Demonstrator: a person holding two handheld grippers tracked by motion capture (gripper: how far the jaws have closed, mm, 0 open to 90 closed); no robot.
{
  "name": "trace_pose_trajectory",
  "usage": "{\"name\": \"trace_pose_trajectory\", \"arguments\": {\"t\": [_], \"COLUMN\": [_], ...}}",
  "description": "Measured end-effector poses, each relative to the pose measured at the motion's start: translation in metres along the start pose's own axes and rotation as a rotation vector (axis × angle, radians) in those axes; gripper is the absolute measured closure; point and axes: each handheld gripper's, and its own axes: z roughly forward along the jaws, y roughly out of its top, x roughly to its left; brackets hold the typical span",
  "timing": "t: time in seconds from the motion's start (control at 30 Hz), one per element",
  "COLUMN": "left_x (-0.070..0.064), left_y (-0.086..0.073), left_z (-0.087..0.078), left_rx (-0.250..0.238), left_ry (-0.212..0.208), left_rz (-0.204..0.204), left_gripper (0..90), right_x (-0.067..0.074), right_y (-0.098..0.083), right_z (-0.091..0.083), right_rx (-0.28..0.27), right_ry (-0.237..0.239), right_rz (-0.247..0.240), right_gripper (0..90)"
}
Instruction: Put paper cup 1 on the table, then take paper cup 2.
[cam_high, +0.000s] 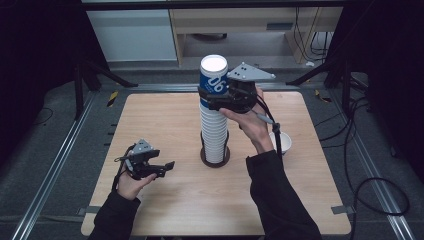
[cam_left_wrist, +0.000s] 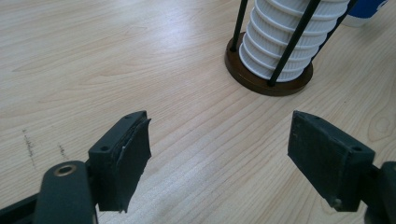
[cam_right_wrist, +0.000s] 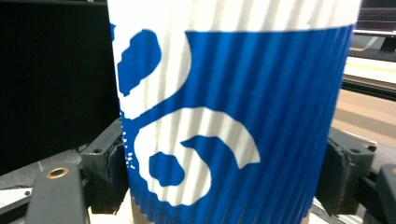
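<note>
Wooden counter (cam_high: 165, 125): left gripper (cam_high: 162, 167) rests released, jaws wide apart. Centre, blue cup (cam_high: 213, 75) upright, long axis vertical, atop white cup stack (cam_high: 214, 132); right gripper (cam_high: 212, 97) clamps it. Right gripper view alone shows pads pressing its ribbed sleeve.

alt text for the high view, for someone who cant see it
The right gripper clamps a blue and white cup atop a tall cup stack in a round holder on a wooden table. The left gripper rests open nearby.

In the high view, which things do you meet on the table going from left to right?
Left gripper → stack of white ribbed cups in a round brown holder → small white cup.
</note>
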Motion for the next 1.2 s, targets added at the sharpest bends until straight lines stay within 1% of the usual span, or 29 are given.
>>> {"name": "trace_pose_trajectory", "arguments": {"t": [0.13, 0.2, 0.33, 0.5, 0.63, 0.73, 0.9, 1.1, 1.2], "left_x": [0.0, 0.0, 0.0, -0.001, 0.0, 0.0, 0.0, -0.001, -0.002], "left_y": [0.0, 0.0, 0.0, 0.0, 0.0, 0.0, 0.0, 0.001, 0.002], "left_z": [0.0, 0.0, 0.0, -0.001, -0.001, -0.001, -0.002, -0.002, -0.003], "left_rx": [0.002, 0.001, 0.0, 0.0, -0.004, -0.004, -0.006, 0.002, 0.001], "left_ry": [-0.003, -0.002, -0.003, -0.003, -0.002, -0.002, -0.001, -0.002, 0.012], "left_rz": [0.0, 0.001, 0.001, 0.0, -0.003, -0.002, 0.002, 0.004, 0.015], "left_gripper": [20.5, 20.6, 20.7, 20.8, 20.8, 20.7, 20.7, 21.5, 21.5], "right_x": [0.0, 0.0, 0.0, 0.002, 0.001, -0.001, -0.002, -0.005, -0.007], "right_y": [0.004, 0.007, 0.012, 0.02, 0.024, 0.026, 0.029, 0.027, 0.023], "right_z": [-0.002, -0.002, -0.003, -0.007, -0.015, -0.02, -0.031, -0.051, -0.063], "right_rx": [-0.012, -0.022, -0.034, -0.053, -0.081, -0.097, -0.11, -0.105, -0.099], "right_ry": [-0.001, 0.006, -0.004, -0.007, -0.009, -0.005, -0.008, -0.036, -0.049], "right_rz": [0.0, 0.008, -0.004, -0.006, -0.01, -0.002, -0.011, -0.036, -0.056], "right_gripper": [19.9, 19.9, 19.9, 19.8, 19.8, 19.8, 19.8, 19.8, 19.8]}}
